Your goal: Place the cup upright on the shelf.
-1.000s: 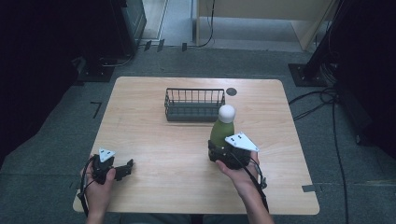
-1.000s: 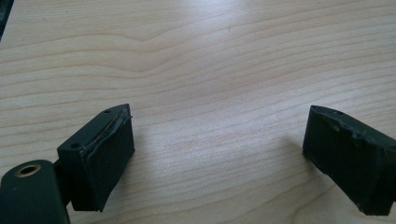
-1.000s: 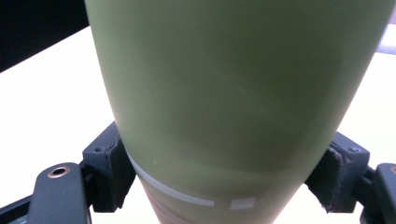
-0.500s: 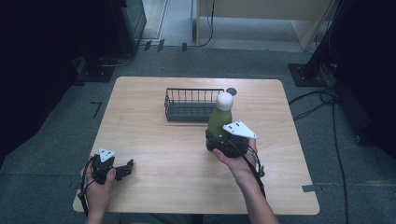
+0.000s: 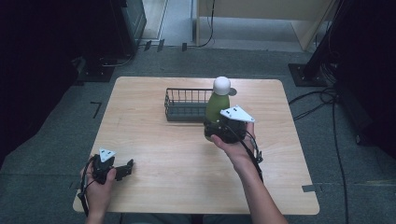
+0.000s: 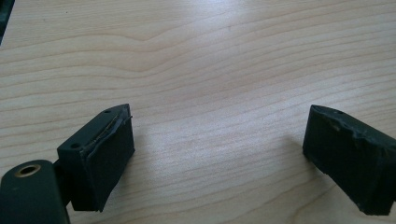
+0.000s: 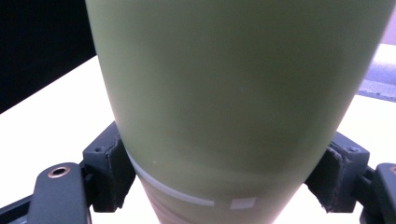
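A green bottle (image 5: 217, 106) with a round white cap (image 5: 222, 84) is held upright above the table, just right of a black wire basket (image 5: 187, 104). My right gripper (image 5: 219, 131) is shut on the bottle's lower body. In the right gripper view the green bottle (image 7: 233, 102) looms close, with both pads (image 7: 112, 170) pressed against its sides. My left gripper (image 5: 122, 170) rests near the table's front left corner. In the left gripper view my left gripper (image 6: 233, 163) stands open over bare wood, nothing between its jaws.
The wooden table (image 5: 154, 140) stands on grey carpet. A small dark disc (image 5: 232, 92) lies on the table behind the bottle. Cables (image 5: 327, 100) trail on the floor to the right, and dark equipment stands at the back left.
My right gripper has carried the bottle up and away from me, toward the basket's right end. The left gripper has stayed put.
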